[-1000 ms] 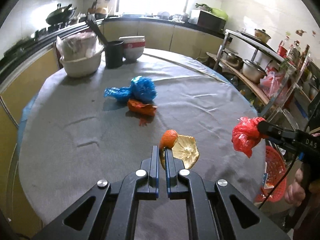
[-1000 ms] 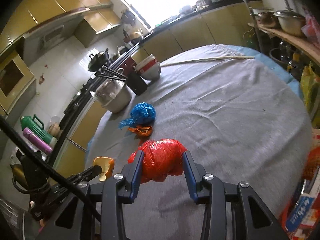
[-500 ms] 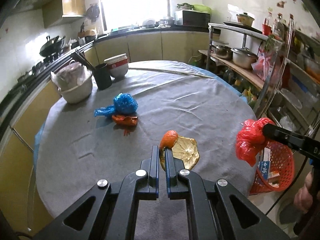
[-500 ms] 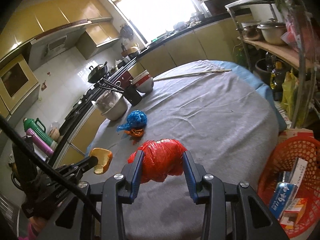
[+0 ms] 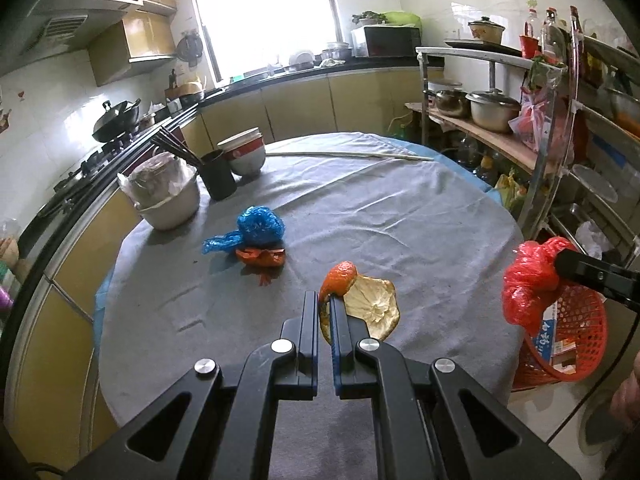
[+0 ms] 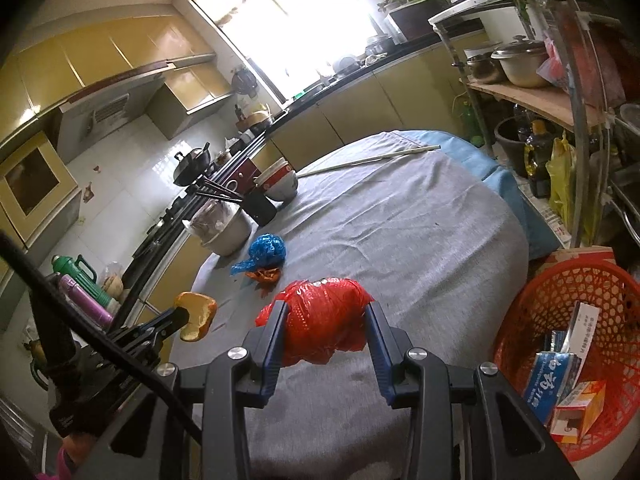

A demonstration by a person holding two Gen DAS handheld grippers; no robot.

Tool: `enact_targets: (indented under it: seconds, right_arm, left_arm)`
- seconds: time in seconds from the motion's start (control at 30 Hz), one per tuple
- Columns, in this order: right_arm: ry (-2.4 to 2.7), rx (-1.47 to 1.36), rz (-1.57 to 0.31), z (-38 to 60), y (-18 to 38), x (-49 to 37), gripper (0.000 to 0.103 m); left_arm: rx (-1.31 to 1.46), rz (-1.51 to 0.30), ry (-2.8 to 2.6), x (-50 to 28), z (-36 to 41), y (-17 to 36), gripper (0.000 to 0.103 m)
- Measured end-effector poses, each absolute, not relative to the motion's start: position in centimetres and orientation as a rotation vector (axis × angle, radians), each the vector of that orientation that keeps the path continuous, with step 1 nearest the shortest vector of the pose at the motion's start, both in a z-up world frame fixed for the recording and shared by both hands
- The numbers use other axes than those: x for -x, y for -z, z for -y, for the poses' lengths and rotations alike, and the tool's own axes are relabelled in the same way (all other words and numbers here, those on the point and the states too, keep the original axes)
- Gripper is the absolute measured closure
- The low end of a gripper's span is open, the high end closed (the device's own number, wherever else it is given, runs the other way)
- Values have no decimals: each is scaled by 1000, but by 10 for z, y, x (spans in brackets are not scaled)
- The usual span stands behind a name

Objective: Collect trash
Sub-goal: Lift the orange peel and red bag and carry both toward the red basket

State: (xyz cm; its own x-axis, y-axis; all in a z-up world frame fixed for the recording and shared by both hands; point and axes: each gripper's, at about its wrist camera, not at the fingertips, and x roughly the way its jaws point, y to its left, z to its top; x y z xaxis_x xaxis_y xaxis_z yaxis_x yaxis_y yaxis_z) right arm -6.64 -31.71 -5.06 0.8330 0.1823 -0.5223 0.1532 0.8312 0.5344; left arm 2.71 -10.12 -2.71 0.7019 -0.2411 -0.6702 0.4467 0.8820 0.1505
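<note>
Both hands have pulled back from the bench since a second ago, so the red basket (image 6: 568, 364) that was barely peeking in at the edge is now in plain sight on the floor.

Trash first: the crumpled red plastic bag (image 6: 324, 326) is squeezed between the jaws of the right gripper (image 6: 325, 334), hanging in the air above the near edge of the grey-clothed bench (image 5: 400, 232). The left gripper (image 5: 325, 320) has its jaws pinched tight on the rim of a big orange peel (image 5: 362, 298), also lifted off the cloth.

What the drop turns on: in the right wrist view the basket sits at about 4 o'clock from the red bag, lower down and just off the bench edge. It already holds a few small cartons (image 6: 560, 376). The right hand is clearly the nearer one; in the left wrist view the basket is way over at 3 o'clock, past the red bag. So I'd guess the bag goes in first, then the peel.

Still on the cloth around 11 o'clock: a blue plastic bag (image 5: 256, 228) and an orange wrapper (image 5: 262, 256) touching it.
</note>
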Motion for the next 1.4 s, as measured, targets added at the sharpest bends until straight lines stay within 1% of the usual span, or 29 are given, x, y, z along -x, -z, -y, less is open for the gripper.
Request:
enact_targets:
  seconds: [0.73,1.4]
  right_arm:
    - [-15,-619,-632,313,63,57,62]
    - [8,-669,-608,335,70,68,62]
  left_arm:
    - [-348,-701,356,-29,103,40,97]
    - [-395,-710,372,-26,122,45,97]
